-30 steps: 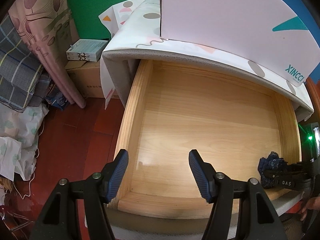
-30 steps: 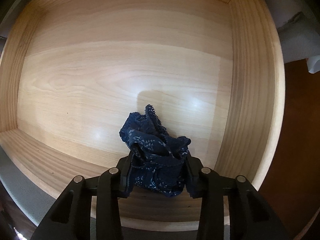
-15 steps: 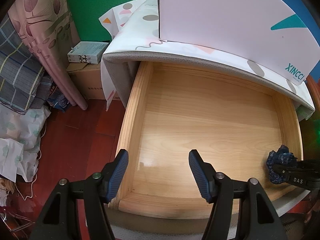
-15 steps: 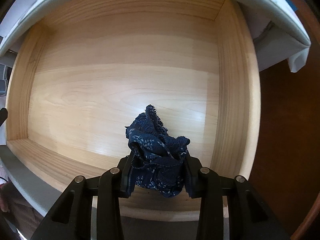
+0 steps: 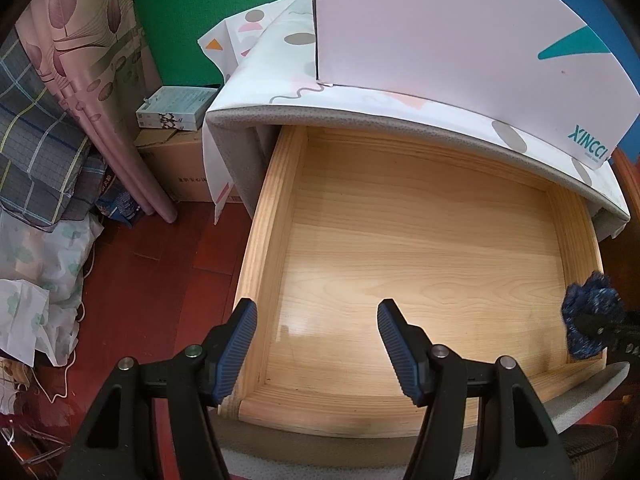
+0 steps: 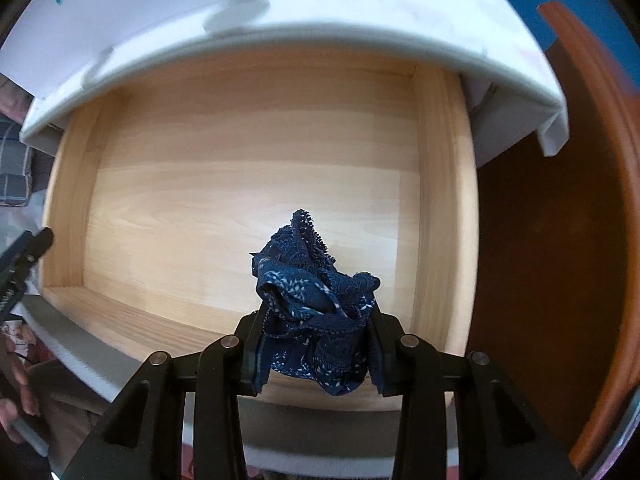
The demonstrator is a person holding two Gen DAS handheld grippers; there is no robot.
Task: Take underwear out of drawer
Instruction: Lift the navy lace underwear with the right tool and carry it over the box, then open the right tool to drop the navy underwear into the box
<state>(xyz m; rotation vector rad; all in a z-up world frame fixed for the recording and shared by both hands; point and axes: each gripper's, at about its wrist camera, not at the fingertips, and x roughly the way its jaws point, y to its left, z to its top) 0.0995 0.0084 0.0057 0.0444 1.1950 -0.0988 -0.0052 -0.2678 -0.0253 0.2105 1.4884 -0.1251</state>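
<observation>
Above the open wooden drawer point(image 6: 256, 184), its pale floor bare, I hold the dark blue lace underwear point(image 6: 316, 304) bunched in my right gripper point(image 6: 316, 354), jaws clamped tight on the cloth. The bundle hangs over the drawer's front right corner, off the wood, so the lift looks nearly done; what remains is carrying it clear. My left gripper point(image 5: 314, 344) hovers at the front left corner, jaws apart, holding nothing.

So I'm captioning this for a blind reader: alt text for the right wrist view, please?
The right gripper clamps bunched navy lace underwear above an open wooden drawer that shows nothing else inside.
</observation>
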